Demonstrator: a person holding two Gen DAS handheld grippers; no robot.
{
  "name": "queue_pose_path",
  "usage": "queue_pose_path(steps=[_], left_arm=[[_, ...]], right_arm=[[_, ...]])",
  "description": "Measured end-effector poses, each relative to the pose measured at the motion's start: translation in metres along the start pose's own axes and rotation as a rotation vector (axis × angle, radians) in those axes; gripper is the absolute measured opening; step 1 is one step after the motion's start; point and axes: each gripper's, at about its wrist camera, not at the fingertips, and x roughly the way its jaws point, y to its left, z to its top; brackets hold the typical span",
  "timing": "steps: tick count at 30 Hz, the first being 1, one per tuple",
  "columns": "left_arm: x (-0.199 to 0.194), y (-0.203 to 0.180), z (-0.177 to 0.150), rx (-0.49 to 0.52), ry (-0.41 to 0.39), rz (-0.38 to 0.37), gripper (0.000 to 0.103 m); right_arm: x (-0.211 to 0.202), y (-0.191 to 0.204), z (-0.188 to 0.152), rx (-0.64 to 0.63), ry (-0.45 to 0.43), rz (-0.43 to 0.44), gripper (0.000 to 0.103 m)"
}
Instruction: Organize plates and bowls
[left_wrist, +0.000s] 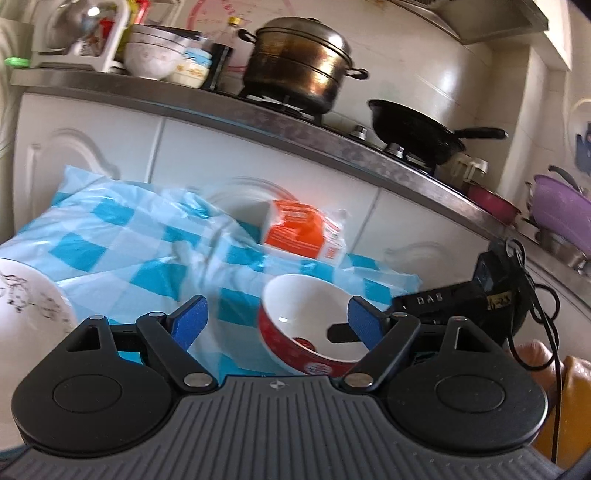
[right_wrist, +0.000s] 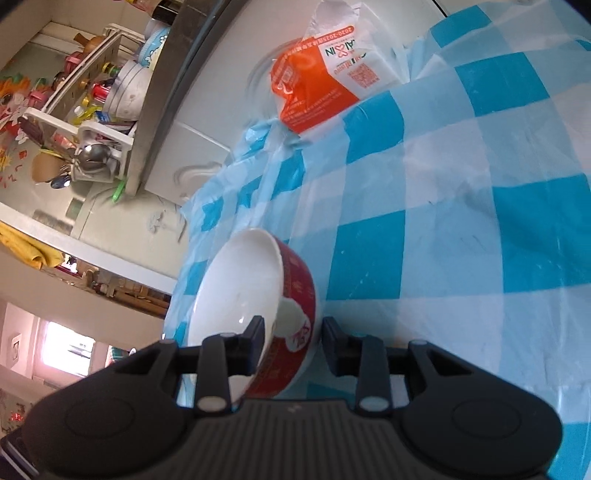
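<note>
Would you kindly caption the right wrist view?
Right gripper clamps the red bowl by its rim over the checked tablecloth.

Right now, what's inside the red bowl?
The red bowl looks empty: bare white interior, plus one finger of the right tool clamped over its rim. The bottom nearest the camera is hidden.

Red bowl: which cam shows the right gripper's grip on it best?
Right wrist view. The red bowl sits between the right gripper fingers, rim wall clamped, close up. The left wrist view shows the bowl whole on the checked cloth, with only one dark finger inside it; the left gripper is open.
</note>
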Motion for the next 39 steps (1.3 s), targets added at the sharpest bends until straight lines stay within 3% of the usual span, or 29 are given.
queue_pose_path(steps=[1, 4, 8, 11, 17, 20, 22, 39], left_arm=[[0.002, -0.003, -0.002, 0.012, 0.005, -0.005, 0.099], [0.013, -0.006, -0.009, 0.015, 0.029, -0.023, 0.091], [0.030, -0.004, -0.017, 0.000, 0.077, -0.025, 0.075], [0.038, 0.001, -0.018, -0.030, 0.089, -0.035, 0.072], [0.049, 0.008, -0.018, -0.088, 0.089, -0.099, 0.072], [0.051, 0.009, -0.017, -0.094, 0.081, -0.117, 0.076], [0.054, 0.008, -0.017, -0.093, 0.078, -0.120, 0.080], [0.043, 0.007, -0.015, -0.109, 0.055, -0.111, 0.080]], right_arm=[[0.000, 0.000, 0.000, 0.002, 0.000, 0.002, 0.037], [-0.004, 0.002, 0.000, -0.001, -0.010, 0.017, 0.062], [-0.005, 0.008, 0.000, -0.028, -0.025, -0.006, 0.075], [-0.006, 0.011, 0.000, -0.044, -0.048, -0.019, 0.080], [-0.003, 0.015, 0.002, -0.045, -0.096, 0.053, 0.087], [0.001, 0.020, 0.002, -0.053, -0.098, 0.057, 0.094], [0.002, 0.022, 0.002, -0.061, -0.098, 0.054, 0.094], [-0.002, 0.034, -0.018, -0.085, -0.106, 0.032, 0.094]])
